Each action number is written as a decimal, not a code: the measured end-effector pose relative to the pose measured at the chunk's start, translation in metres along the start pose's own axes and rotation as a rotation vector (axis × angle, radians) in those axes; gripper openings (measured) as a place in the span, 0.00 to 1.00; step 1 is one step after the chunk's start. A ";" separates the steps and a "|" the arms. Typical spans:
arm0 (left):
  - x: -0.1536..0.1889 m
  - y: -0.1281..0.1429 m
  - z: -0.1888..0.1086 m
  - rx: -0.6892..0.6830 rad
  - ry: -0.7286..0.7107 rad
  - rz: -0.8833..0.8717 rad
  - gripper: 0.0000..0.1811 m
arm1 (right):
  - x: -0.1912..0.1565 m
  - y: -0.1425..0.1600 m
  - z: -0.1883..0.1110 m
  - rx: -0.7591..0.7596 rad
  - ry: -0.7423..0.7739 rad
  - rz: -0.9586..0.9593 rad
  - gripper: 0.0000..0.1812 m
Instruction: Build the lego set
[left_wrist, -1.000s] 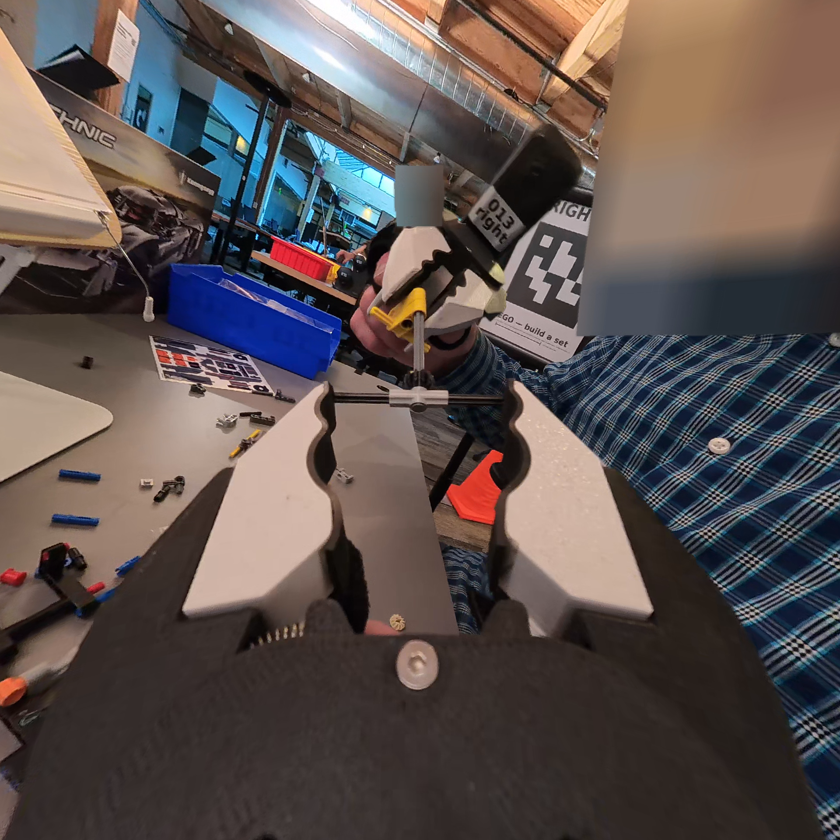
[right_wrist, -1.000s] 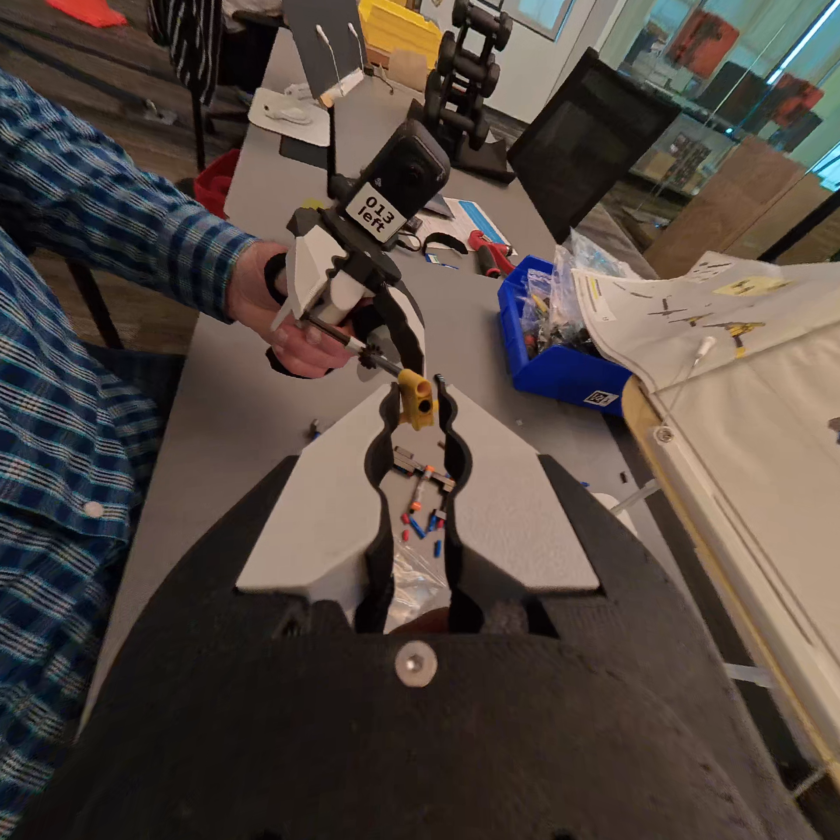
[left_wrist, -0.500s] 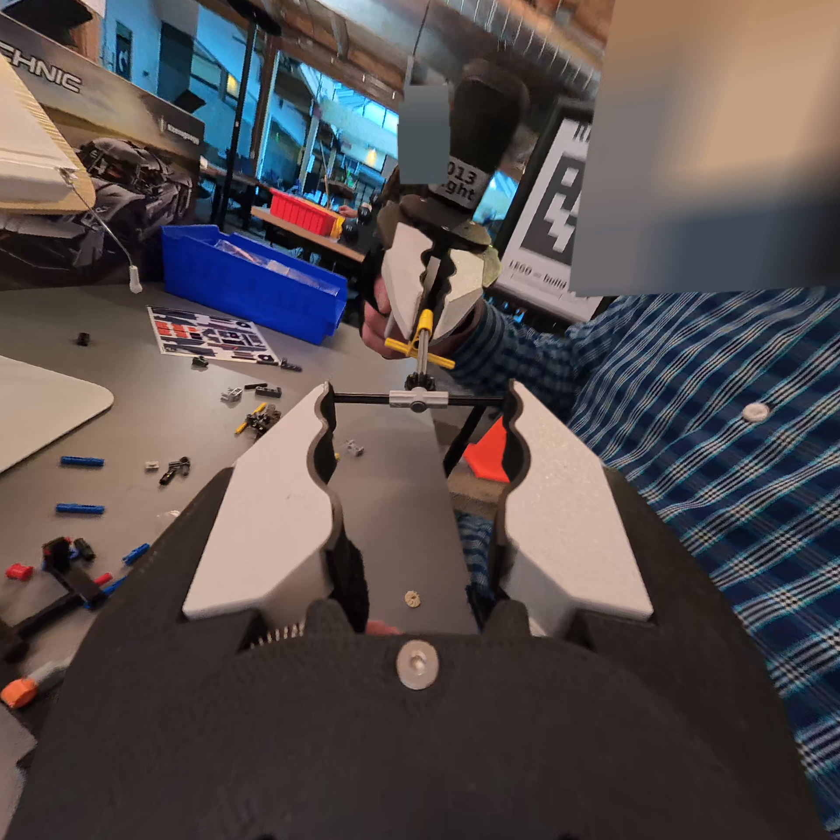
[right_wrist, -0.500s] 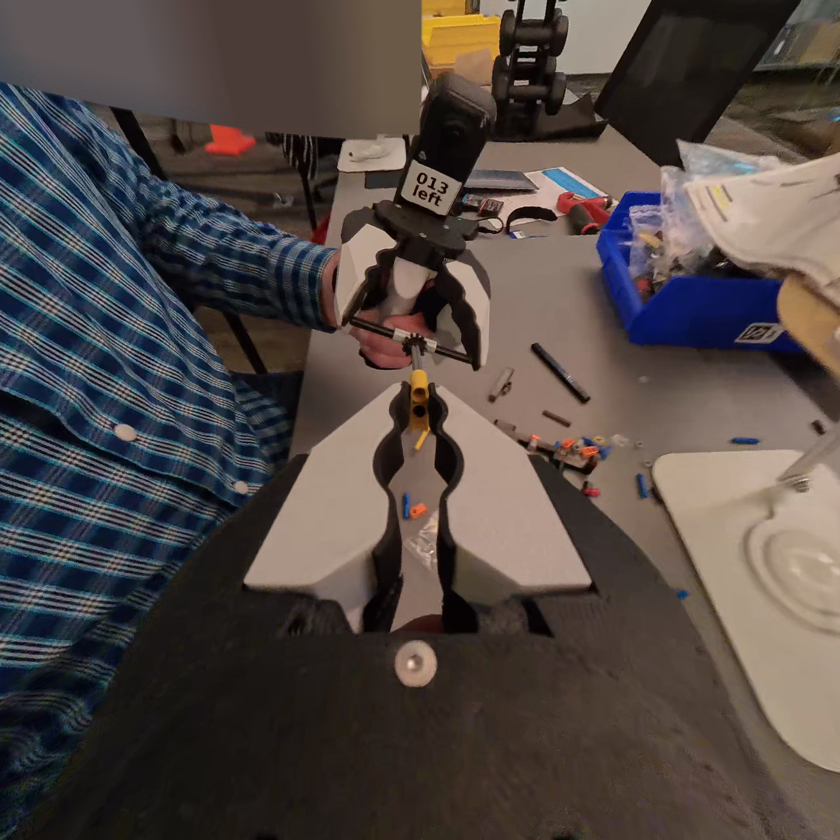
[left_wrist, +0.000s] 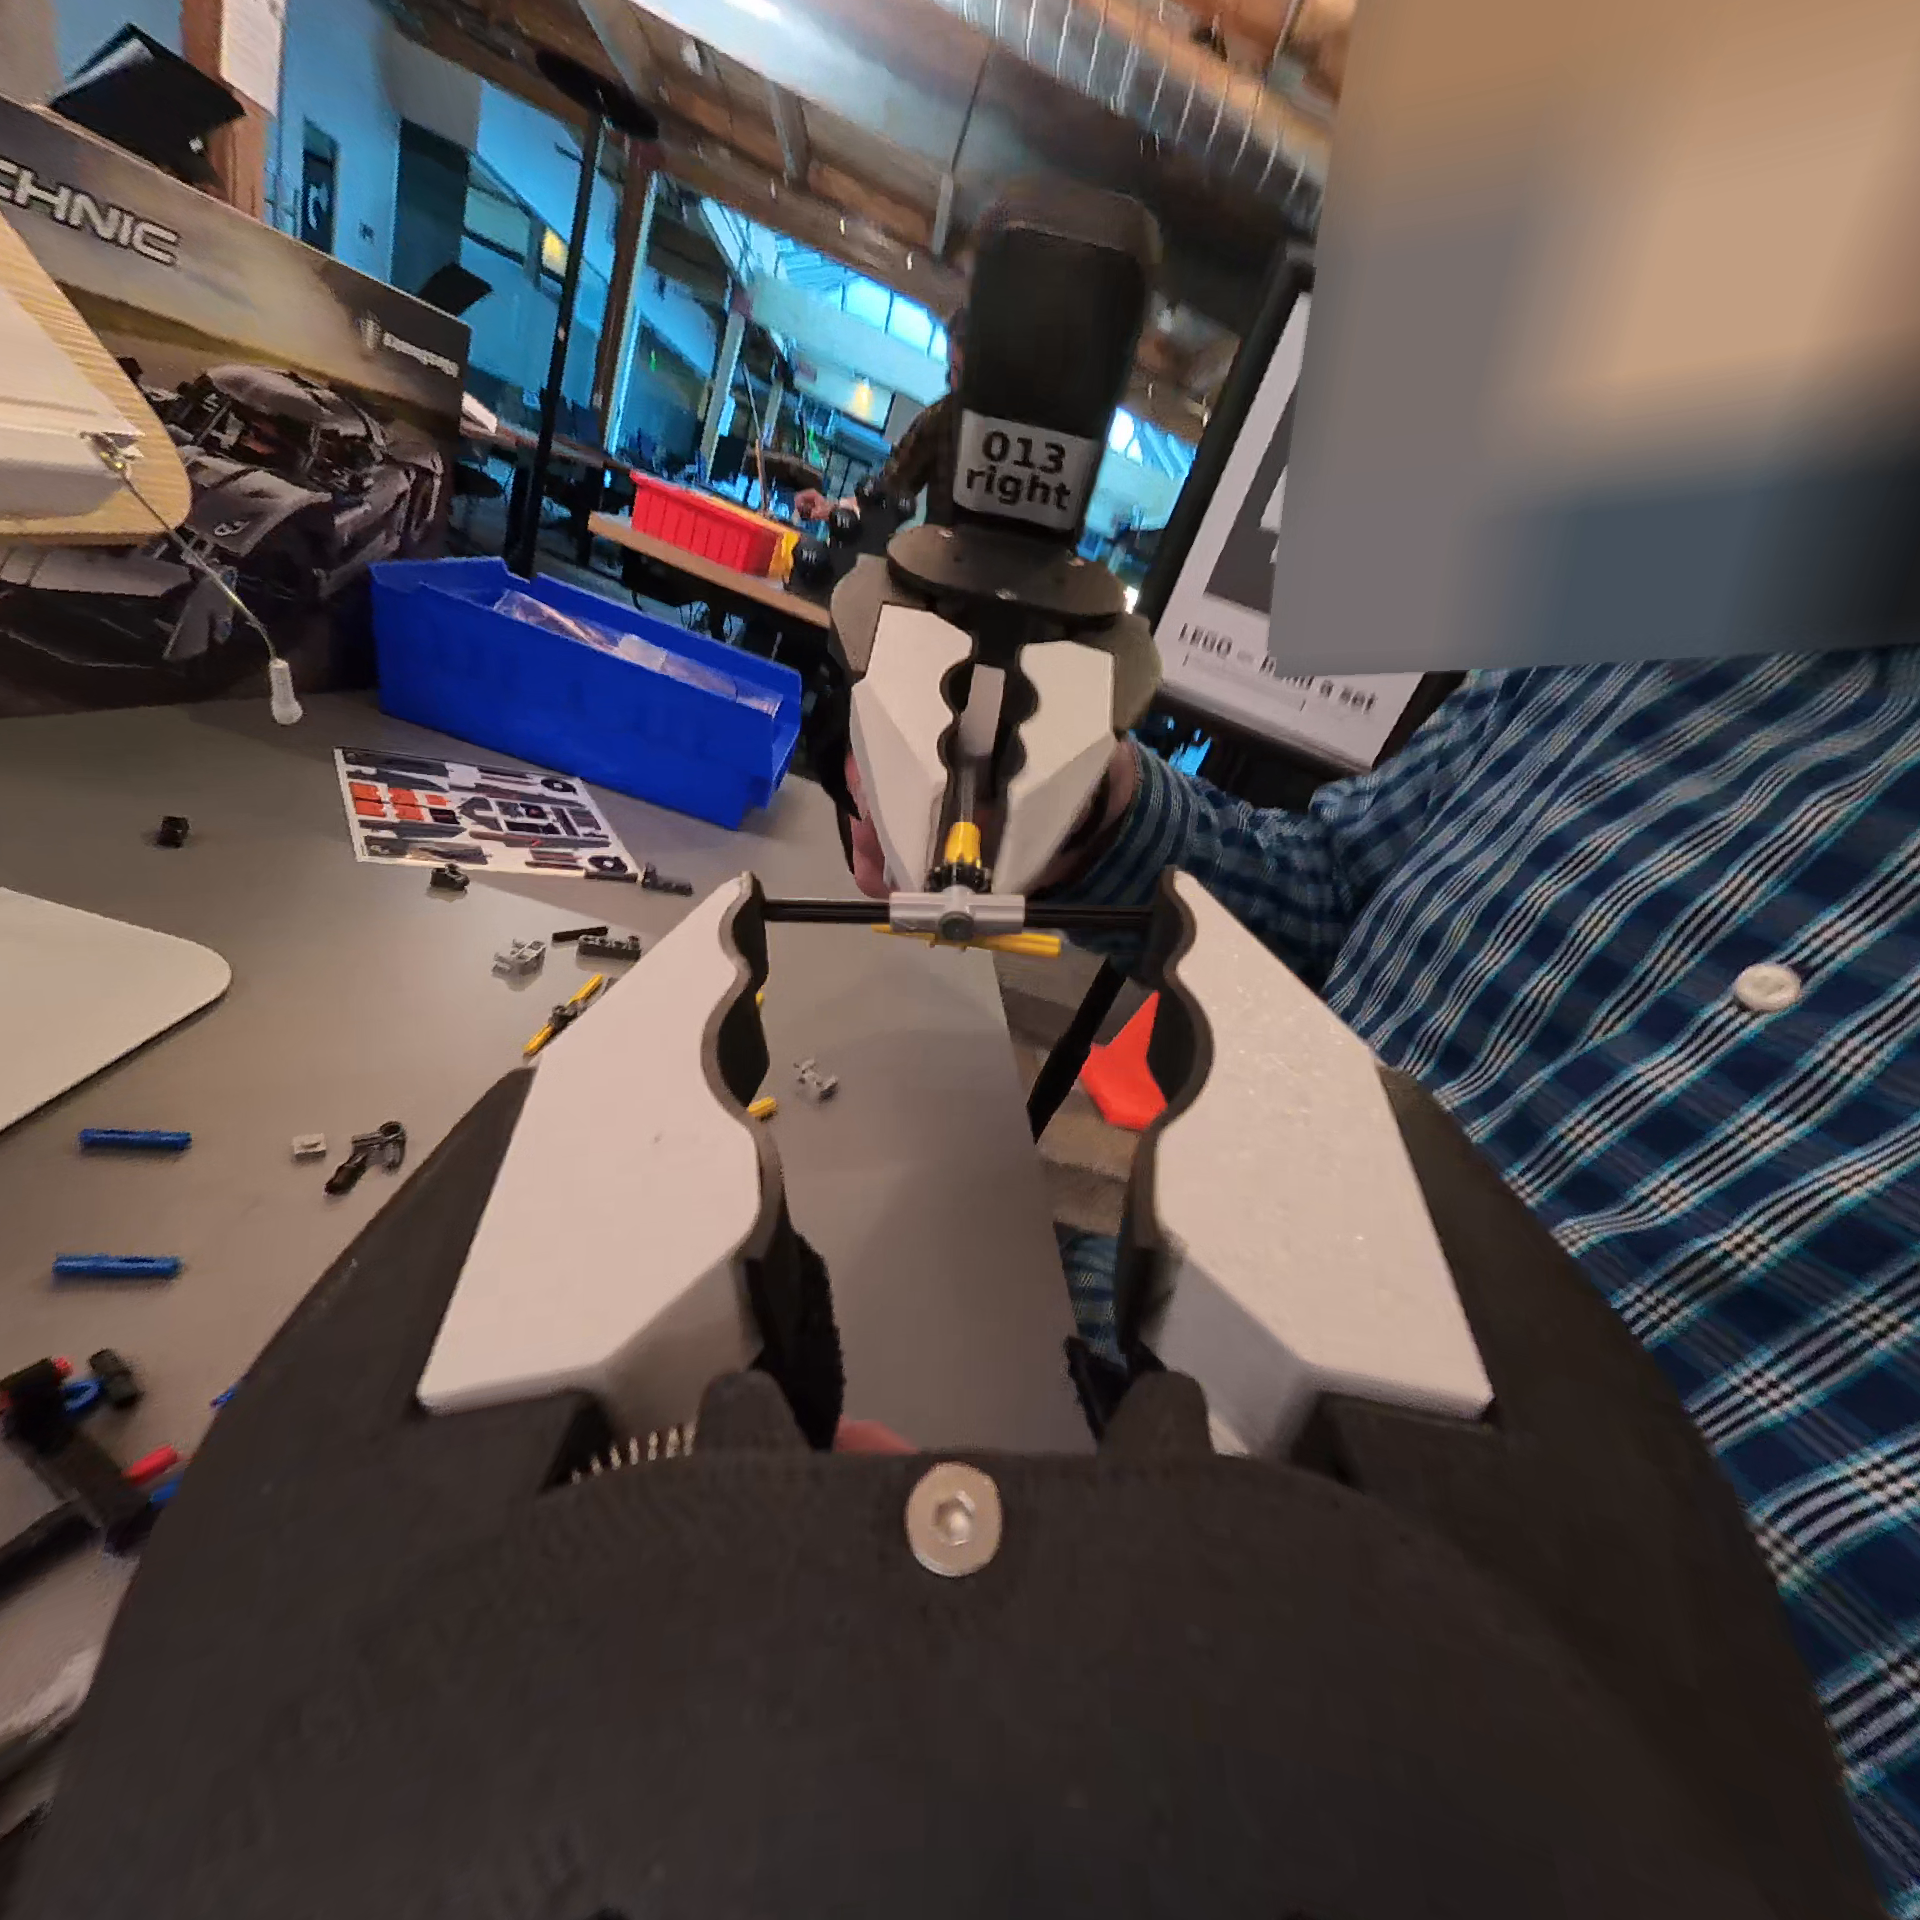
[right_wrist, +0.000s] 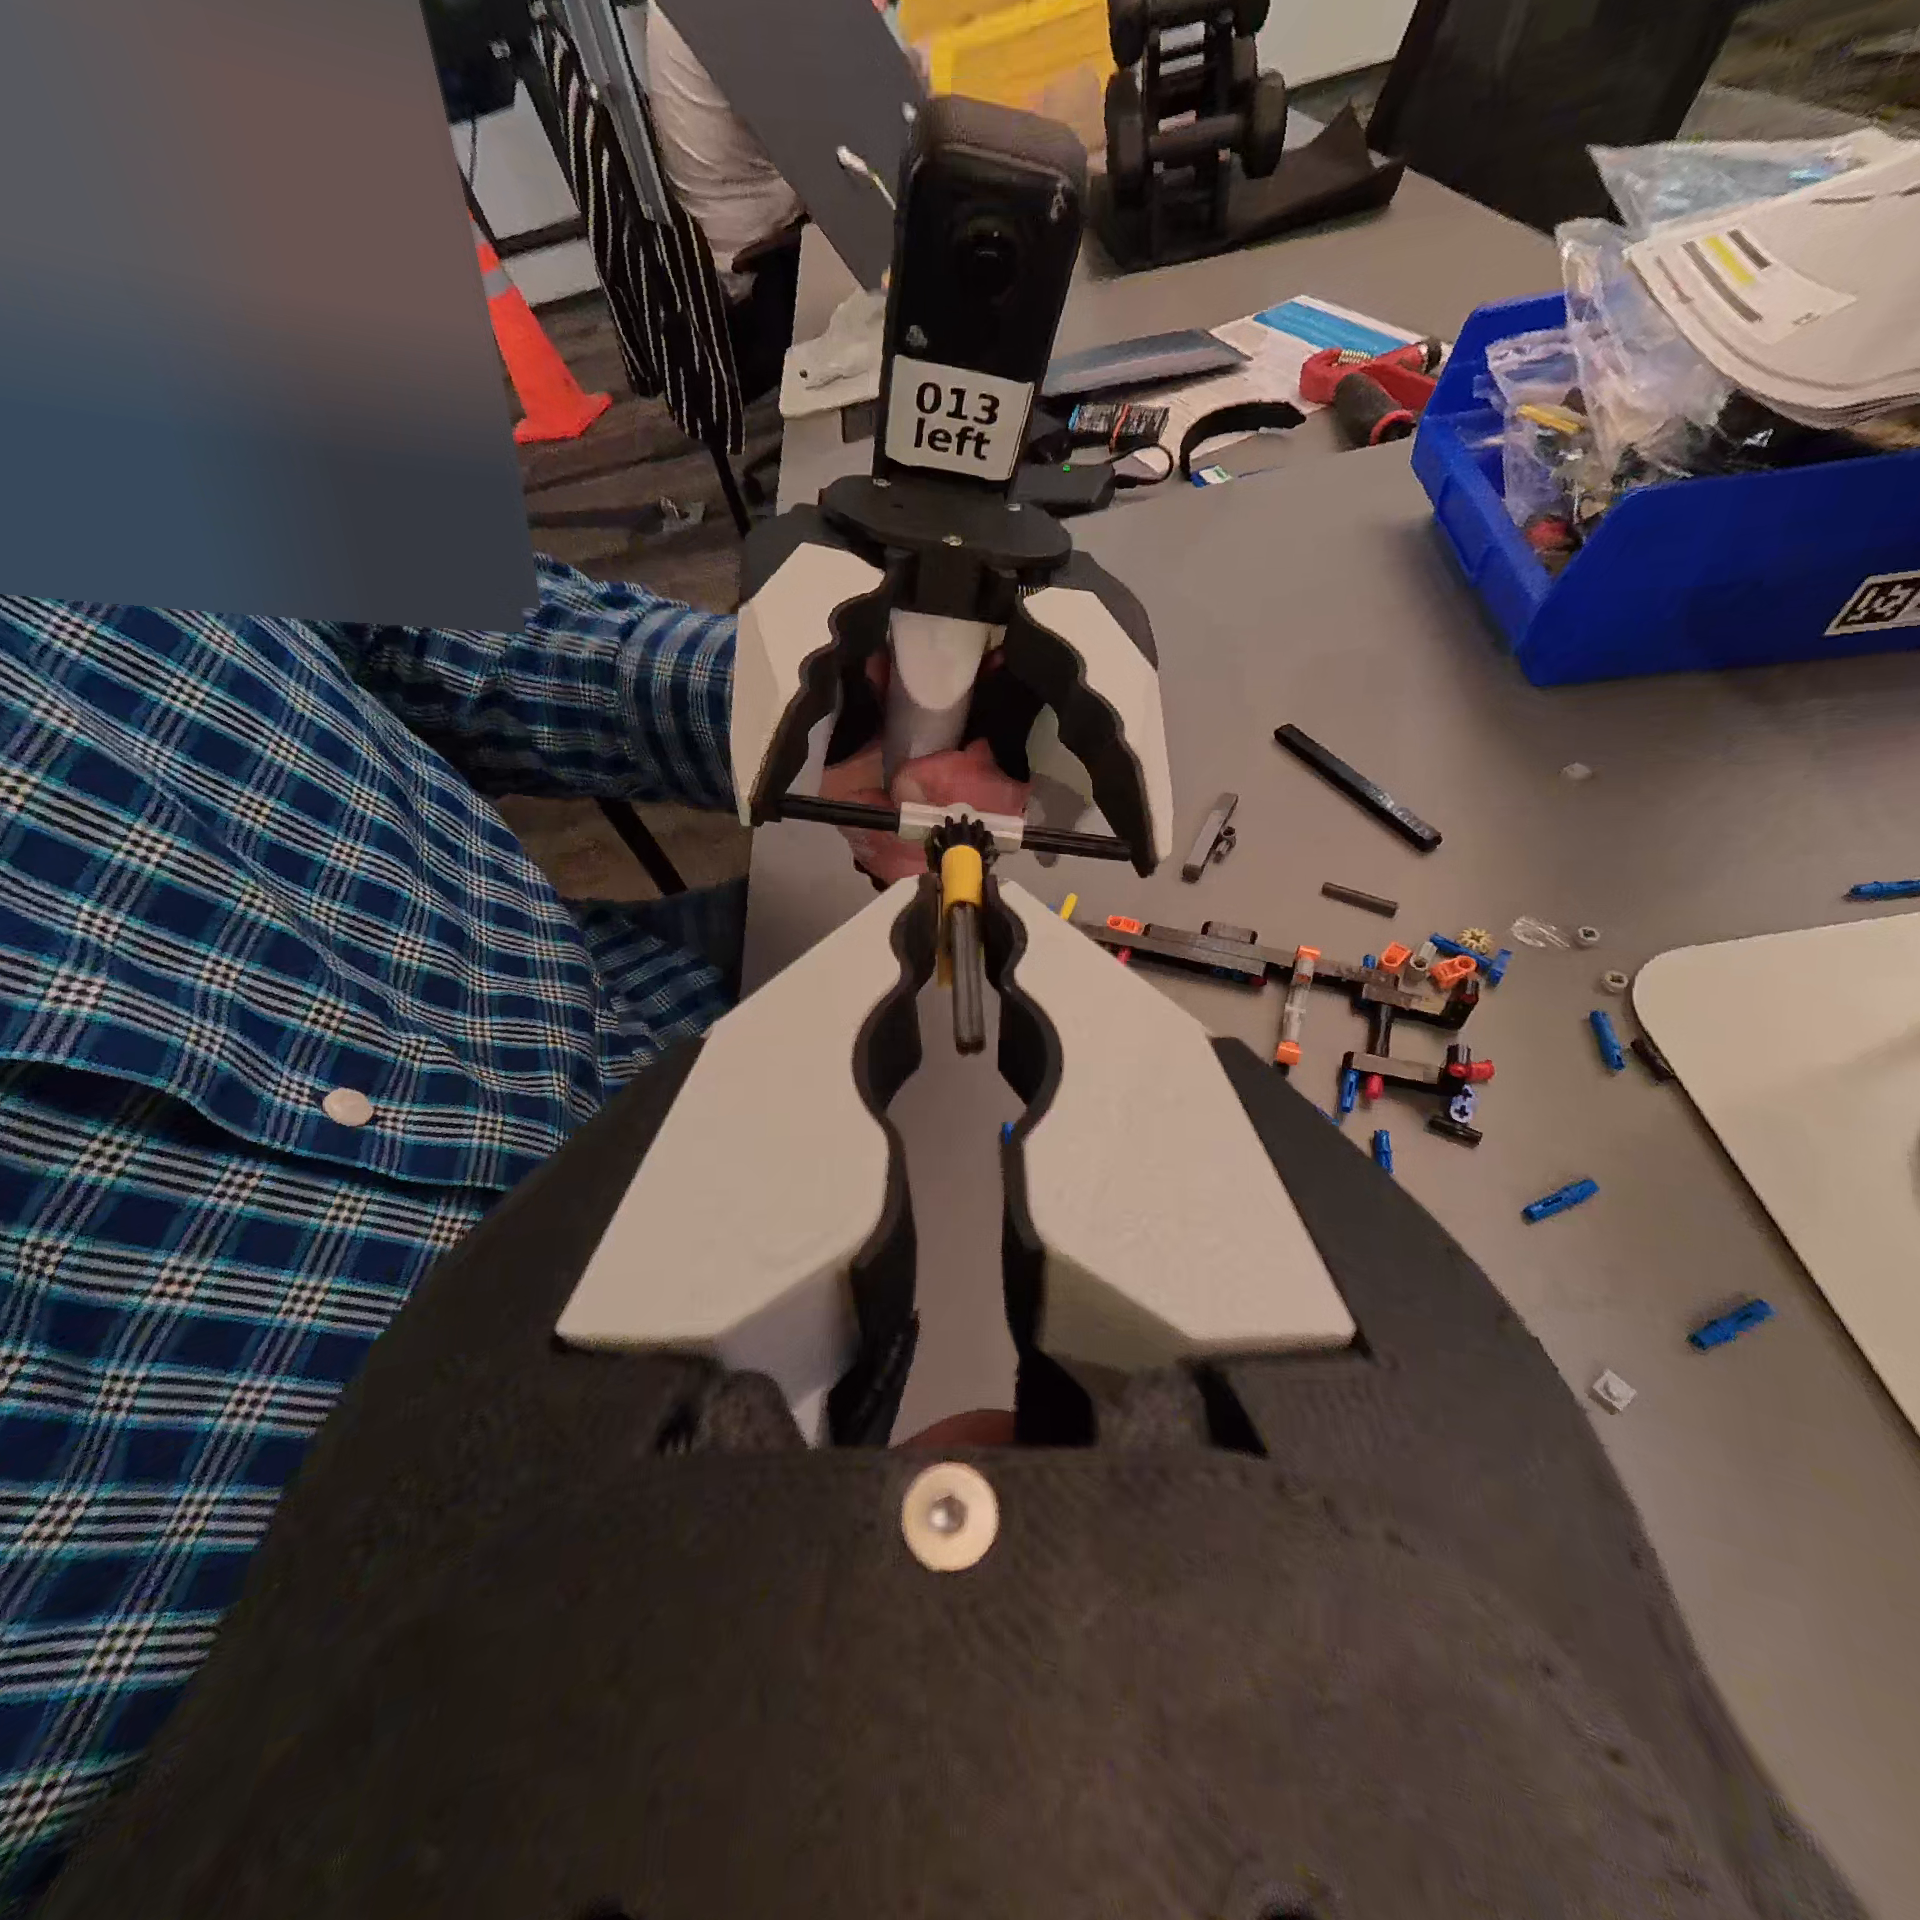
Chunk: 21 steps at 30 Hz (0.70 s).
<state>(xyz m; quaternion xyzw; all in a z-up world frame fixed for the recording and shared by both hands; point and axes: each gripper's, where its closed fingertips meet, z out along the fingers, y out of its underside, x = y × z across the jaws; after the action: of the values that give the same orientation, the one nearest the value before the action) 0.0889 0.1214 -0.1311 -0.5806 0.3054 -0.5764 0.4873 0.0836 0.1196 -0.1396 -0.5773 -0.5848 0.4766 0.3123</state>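
I am clamping a black rod (left_wrist: 831, 911) end to end in my left gripper (left_wrist: 958, 920), while my right gripper (right_wrist: 958, 902) is pinching the yellow piece (right_wrist: 958, 871) against its grey middle connector (left_wrist: 956, 916), above the table edge (left_wrist: 1013, 1049).

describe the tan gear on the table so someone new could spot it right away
In the right wrist view, find the blue bin, then drop to the half-built black and orange assembly on the grey table. The tan gear lies at its right end, the only small toothed wheel among straight blue pins.

Orange traffic cone (right_wrist: 535, 358) beside black dumbbell rack (right_wrist: 1184, 125)
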 end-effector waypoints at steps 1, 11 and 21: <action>0.000 -0.002 0.000 0.019 0.002 -0.012 0.39 | 0.000 0.000 0.002 -0.015 0.003 -0.005 0.06; 0.000 -0.020 -0.019 0.181 0.028 -0.121 0.39 | 0.007 -0.021 -0.002 0.009 0.047 -0.058 0.18; 0.002 -0.026 -0.028 0.174 0.022 -0.084 0.39 | 0.003 -0.047 -0.003 0.042 0.021 -0.077 0.05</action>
<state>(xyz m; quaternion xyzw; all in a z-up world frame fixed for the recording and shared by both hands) 0.0573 0.1222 -0.1105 -0.5418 0.2347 -0.6272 0.5079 0.0680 0.1283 -0.0963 -0.5527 -0.5932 0.4703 0.3485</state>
